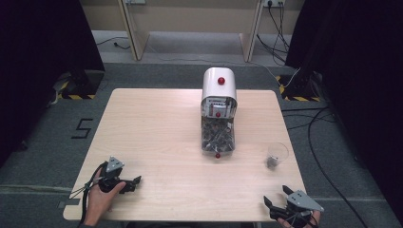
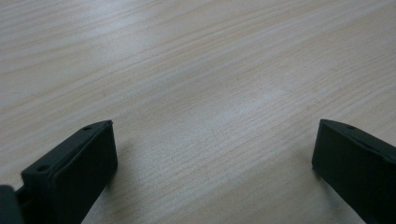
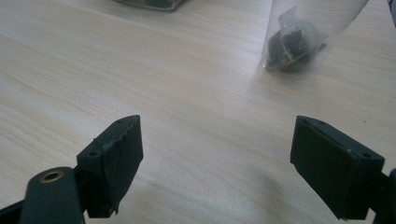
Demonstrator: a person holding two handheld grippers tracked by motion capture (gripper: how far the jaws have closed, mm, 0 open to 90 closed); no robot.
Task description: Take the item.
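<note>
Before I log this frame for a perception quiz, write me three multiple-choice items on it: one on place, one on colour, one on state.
1. Where does the clear cup stand?
A. On the table's right side, near the right gripper
B. At the far left corner
C. On top of the dispenser

2. What colour is the knob on the white dispenser?
A. Blue
B. Red
C. Yellow

3. How does the left gripper stand?
A. Shut on the cup
B. Shut on nothing
C. Open, holding nothing

Key: 1 A, the high view shows the cup by the right edge, ahead of the right gripper. 2 B, the knob on the white hood is red. 3 C, the left gripper view shows its jaws wide apart over bare wood.
</note>
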